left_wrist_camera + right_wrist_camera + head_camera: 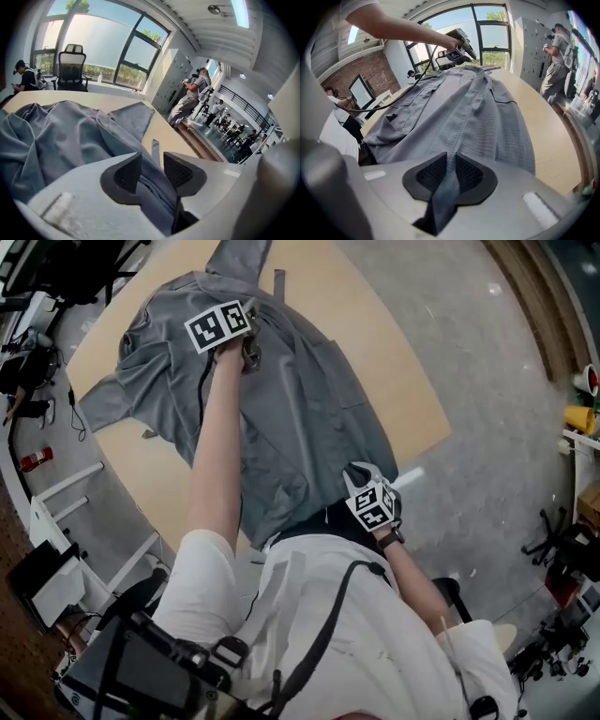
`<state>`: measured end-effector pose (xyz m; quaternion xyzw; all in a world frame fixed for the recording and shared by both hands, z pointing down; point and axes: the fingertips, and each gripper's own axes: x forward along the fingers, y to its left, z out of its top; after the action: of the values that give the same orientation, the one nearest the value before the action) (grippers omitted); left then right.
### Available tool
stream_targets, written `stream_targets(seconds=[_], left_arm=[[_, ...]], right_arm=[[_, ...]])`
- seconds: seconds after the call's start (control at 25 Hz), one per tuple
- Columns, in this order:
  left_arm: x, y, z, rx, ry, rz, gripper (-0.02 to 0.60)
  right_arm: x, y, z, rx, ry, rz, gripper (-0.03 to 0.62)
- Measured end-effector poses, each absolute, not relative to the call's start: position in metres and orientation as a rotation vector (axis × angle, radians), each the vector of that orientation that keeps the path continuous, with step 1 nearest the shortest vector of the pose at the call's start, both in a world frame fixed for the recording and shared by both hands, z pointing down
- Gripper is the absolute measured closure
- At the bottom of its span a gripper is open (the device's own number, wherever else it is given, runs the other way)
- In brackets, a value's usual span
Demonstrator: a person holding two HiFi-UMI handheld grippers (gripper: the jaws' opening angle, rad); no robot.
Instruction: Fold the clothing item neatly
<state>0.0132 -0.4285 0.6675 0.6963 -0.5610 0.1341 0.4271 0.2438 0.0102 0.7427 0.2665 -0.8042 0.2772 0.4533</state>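
Note:
A grey shirt [300, 418] lies spread on a tan table [384, 343], its hem hanging over the near edge. My left gripper [250, 351] is at the shirt's far end, by the collar. In the left gripper view, my left gripper [152, 171] is shut on a bunched fold of the shirt [70, 136]. My right gripper [361, 474] is at the near hem on the right. In the right gripper view, my right gripper [451, 171] is shut on a thin edge of the shirt [478, 112]. The left gripper [459, 47] shows there too, far across the cloth.
The tabletop [548, 131] ends close to the right of the shirt. An office chair [72, 65] stands by the windows. People stand beyond the table [190, 93]. White frames [66, 512] and cables crowd the floor at the left, and a yellow object [579, 418] sits at the right.

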Motion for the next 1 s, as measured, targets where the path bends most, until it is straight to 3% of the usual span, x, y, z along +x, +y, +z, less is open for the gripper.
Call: stream_targets(seconds=[0.08,0.16,0.4,0.44,0.48,0.52,0.56,1.0], left_arm=[[0.009,-0.444,0.677,1.682,-1.431,0.349,0.357],[0.006,-0.456,0.688,1.620,-1.440,0.375,0.331],[0.002,-0.457,0.726,1.490,-1.495,0.513,0.330],[-0.001,-0.455,0.726,1.491,-1.515,0.536,0.340],[-0.005,-0.453,0.724,1.493,-1.545,0.555,0.394],[-0.011,-0.451,0.719,1.497,-1.577,0.565,0.546],[-0.015,-0.449,0.714,1.506,-1.595,0.565,0.572],[-0.050,-0.426,0.656,1.689,-1.486,0.391,0.574]], right_arm=[[0.242,0.010,0.742,0.650,-1.984,0.688,0.537],[0.240,0.008,0.742,0.621,-1.989,0.691,0.539],[0.244,0.009,0.742,0.566,-1.983,0.738,0.546],[0.244,0.007,0.742,0.558,-1.990,0.755,0.548],[0.245,0.005,0.742,0.550,-1.997,0.780,0.552],[0.245,0.003,0.742,0.544,-2.006,0.810,0.555],[0.245,0.000,0.743,0.539,-2.014,0.836,0.557],[0.236,0.001,0.709,0.451,-2.114,0.813,0.585]])
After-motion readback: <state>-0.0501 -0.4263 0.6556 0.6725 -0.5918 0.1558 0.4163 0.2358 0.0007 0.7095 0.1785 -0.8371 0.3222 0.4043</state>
